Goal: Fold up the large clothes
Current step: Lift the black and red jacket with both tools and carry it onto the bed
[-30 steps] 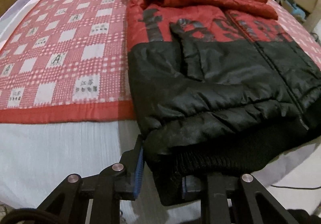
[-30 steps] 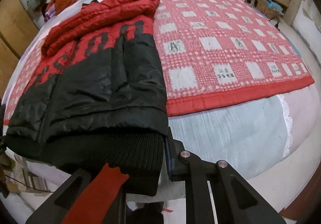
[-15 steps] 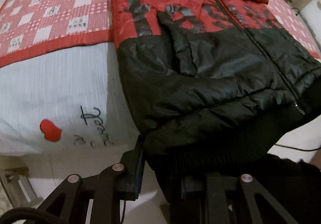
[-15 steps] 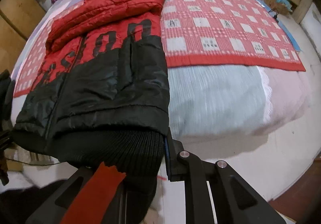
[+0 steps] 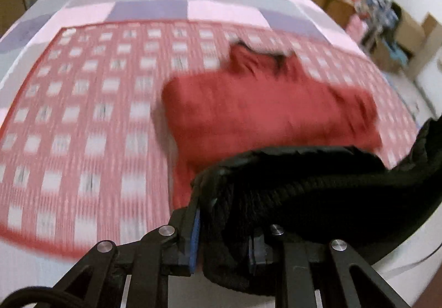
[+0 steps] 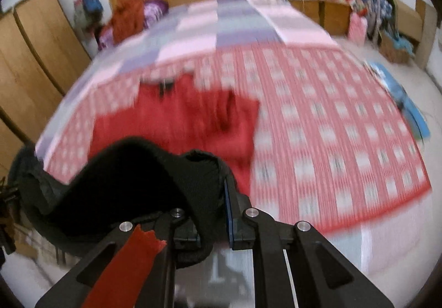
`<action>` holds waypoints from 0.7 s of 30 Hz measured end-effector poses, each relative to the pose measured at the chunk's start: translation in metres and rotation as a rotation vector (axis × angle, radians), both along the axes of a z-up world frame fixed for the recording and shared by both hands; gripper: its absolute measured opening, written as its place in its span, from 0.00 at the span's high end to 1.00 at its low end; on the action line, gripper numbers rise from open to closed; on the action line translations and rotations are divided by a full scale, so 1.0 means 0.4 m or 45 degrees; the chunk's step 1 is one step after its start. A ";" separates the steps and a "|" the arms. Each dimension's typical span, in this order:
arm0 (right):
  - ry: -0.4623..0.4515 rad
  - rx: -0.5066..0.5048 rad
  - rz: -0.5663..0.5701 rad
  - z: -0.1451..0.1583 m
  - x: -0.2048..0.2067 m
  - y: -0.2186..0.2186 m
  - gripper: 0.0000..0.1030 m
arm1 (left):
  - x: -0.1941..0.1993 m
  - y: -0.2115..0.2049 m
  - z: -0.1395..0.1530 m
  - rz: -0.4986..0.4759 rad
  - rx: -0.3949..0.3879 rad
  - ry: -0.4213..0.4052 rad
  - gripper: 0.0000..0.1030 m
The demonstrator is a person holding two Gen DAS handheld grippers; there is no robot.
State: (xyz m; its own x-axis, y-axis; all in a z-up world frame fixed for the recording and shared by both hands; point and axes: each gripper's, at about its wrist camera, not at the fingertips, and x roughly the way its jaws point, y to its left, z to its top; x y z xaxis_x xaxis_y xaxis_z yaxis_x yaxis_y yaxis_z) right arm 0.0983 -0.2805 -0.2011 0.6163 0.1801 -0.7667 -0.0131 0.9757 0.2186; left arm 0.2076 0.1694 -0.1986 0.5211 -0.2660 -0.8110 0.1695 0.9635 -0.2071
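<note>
- Now, left wrist view: left gripper [image 5: 223, 250] clamped on the black ribbed hem [image 5: 317, 192] of the jacket [image 5: 265, 117]. A second ago the jacket lay flat, black front up; now the hem is lifted and carried over the red upper half on the checked blanket [image 5: 83, 120]. Frame blurred.
- Right wrist view: right gripper [image 6: 214, 228] pinched tight on the hem's other corner [image 6: 154, 178], likewise raised. Judged: bottom-to-top fold under way, hem not yet laid down.

Heavy motion blur smears the checked blanket [image 5: 83, 120] and red jacket [image 6: 176, 125] in both views; only the gripper arms stay sharp. Soft, even indoor light, faint shadows, fisheye bending, dark corners in the right view.
</note>
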 end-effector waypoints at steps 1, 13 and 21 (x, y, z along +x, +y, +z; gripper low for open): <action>-0.032 -0.001 0.006 0.008 0.048 0.002 0.88 | 0.039 0.001 0.000 0.015 -0.008 -0.004 0.79; 0.118 -0.094 -0.041 -0.167 0.756 0.043 0.92 | 0.603 -0.074 -0.232 0.280 0.051 0.248 0.70; 0.216 -0.186 0.122 -0.280 0.869 0.061 0.80 | 0.660 -0.096 -0.276 0.352 0.160 0.219 0.62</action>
